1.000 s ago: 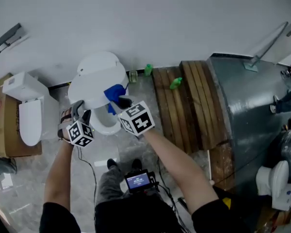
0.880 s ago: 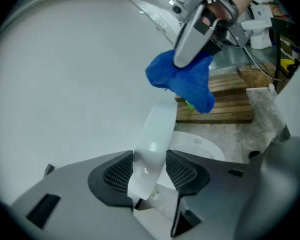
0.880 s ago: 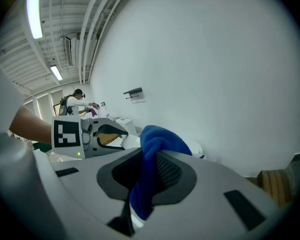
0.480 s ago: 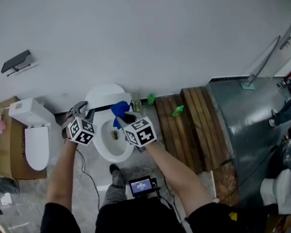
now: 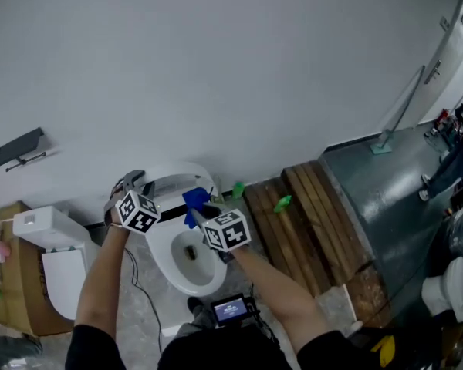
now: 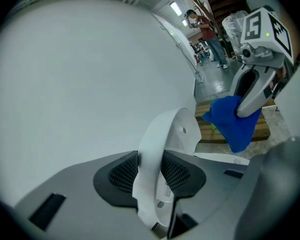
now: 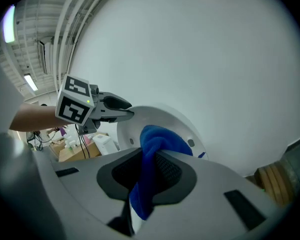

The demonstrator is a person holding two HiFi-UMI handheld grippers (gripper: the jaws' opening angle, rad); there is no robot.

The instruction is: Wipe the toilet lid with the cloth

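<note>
Head view had the person standing over a white toilet set against the pale wall (image 5: 239,68), both arms reaching forward. The toilet lid (image 5: 170,182) stood raised, upright or nearly so, with the open bowl (image 5: 187,277) below it.

The left gripper (image 5: 133,177) was at the lid's left edge. In the left gripper view its jaws had just been closing, and the thin white rim of the lid (image 6: 170,134) ran straight between the two dark pads – both pads pressed on it, so the left gripper (image 6: 150,171) was clamped on that edge.

The right gripper (image 5: 204,206) was by the lid's right side, clamped on the blue cloth (image 5: 194,200). The right gripper view showed the cloth (image 7: 157,139) bunched between the pads of the right gripper (image 7: 147,176), folded over above them and hanging below – with the lid (image 7: 165,115) close behind it. Whether the cloth touched the lid I could not tell.

Off to the right lay a wooden platform (image 5: 305,226) with a green bottle (image 5: 282,203) at its wall-side edge; a second toilet (image 5: 58,257) stood to the left.
</note>
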